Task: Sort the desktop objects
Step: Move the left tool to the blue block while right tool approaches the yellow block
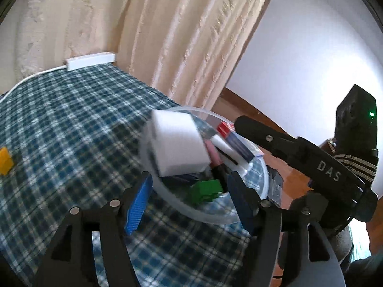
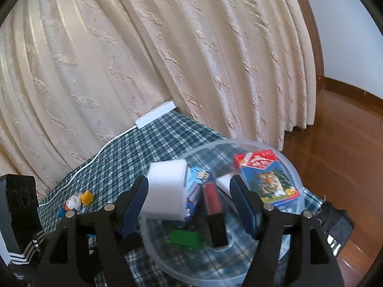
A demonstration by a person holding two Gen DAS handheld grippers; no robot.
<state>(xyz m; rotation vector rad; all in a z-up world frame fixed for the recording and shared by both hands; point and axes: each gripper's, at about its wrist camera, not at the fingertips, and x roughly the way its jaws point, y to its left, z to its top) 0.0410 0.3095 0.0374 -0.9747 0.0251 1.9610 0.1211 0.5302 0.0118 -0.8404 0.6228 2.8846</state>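
Note:
A clear plastic bowl (image 1: 210, 215) (image 2: 290, 167) stands at the right end of the checked tablecloth. In it lie a green block (image 1: 203, 192) (image 2: 185, 238), a red and black marker (image 2: 213, 203), a tiger-picture card box (image 2: 268, 177) (image 1: 235, 141) and a blue cartoon box (image 2: 198, 179). A blurred white foam block (image 1: 177, 143) (image 2: 167, 189) hovers over the bowl's left rim, pressed by no pad. My left gripper (image 1: 190, 203) is open just before the bowl. My right gripper (image 2: 189, 203) is open over the bowl, the white block beside its left finger.
A yellow block (image 1: 4, 160) (image 2: 87, 197) and a small white and orange toy (image 2: 74, 202) lie on the cloth to the left. A white power strip (image 1: 91, 59) (image 2: 155, 116) with its cable sits at the far edge by the curtain. Wooden floor lies beyond the right edge.

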